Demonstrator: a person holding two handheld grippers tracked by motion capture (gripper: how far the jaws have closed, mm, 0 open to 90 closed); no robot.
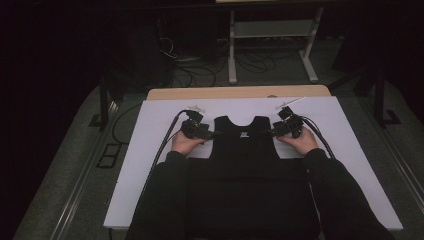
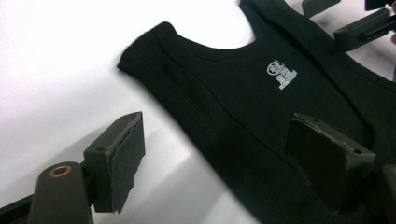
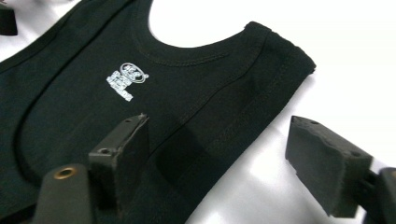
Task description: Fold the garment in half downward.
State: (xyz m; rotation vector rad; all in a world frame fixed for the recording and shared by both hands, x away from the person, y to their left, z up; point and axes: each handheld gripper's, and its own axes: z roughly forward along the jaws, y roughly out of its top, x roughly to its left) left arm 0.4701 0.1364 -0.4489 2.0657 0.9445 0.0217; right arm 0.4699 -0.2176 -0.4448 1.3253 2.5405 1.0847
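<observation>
At the black tank top's (image 1: 243,150) left armhole, my left gripper (image 1: 214,133) straddles the hem, fingers (image 2: 122,154) apart, gripping nothing; at its right armhole, my right gripper (image 1: 272,132) likewise. The garment lies flat on the desk (image 1: 150,150); grasping remains.

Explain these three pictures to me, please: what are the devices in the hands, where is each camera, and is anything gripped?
A person holds a two-jaw hand gripper in each hand. The high view looks down on a white table; the other two come from cameras riding on the grippers. A black sleeveless top with a small white logo lies flat there. The left gripper straddles one shoulder strap's edge, the right gripper the other. Both sets of jaws stand apart, pads not pressing the cloth, so nothing is gripped.
</observation>
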